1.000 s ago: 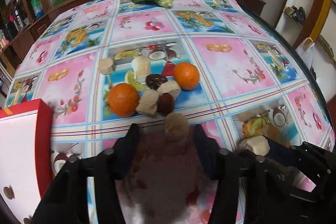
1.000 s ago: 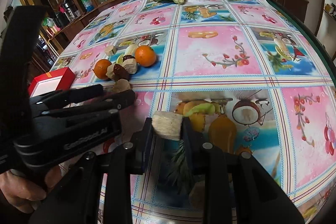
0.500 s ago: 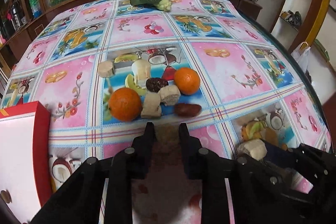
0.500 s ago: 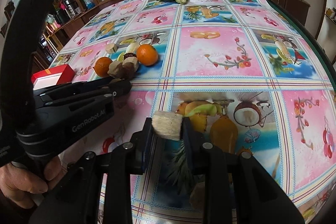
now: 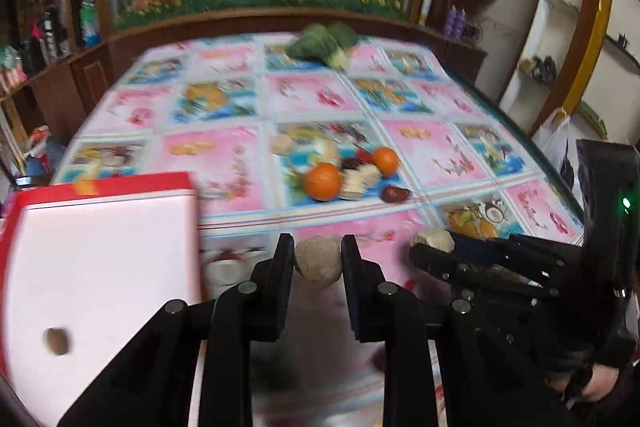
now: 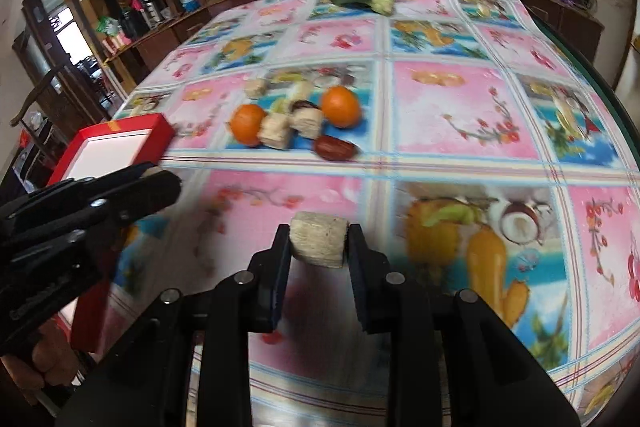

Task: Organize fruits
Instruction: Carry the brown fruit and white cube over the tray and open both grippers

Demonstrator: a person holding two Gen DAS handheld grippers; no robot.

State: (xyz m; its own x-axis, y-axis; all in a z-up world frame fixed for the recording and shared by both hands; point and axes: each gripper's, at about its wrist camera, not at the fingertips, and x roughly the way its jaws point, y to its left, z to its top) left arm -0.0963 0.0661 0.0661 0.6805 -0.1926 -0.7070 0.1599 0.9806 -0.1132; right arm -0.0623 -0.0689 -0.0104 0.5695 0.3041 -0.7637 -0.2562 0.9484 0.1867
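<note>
Oranges [image 5: 322,181], date [image 6: 335,149] mid-table; left hand-held gripper [image 5: 318,261] clamping round brown fruit [image 5: 318,262], right hand-held gripper [image 6: 318,245] pale chunk [image 6: 318,244].

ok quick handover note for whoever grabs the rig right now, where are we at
Left claw: shut on a round brown fruit, held above the table.
Right claw: shut on a pale cut chunk.
Red box: at the left, one small brown fruit inside.
Left on the tablecloth: two oranges, pale chunks, a date.
Next, probably: box both held pieces, then the pile.
</note>
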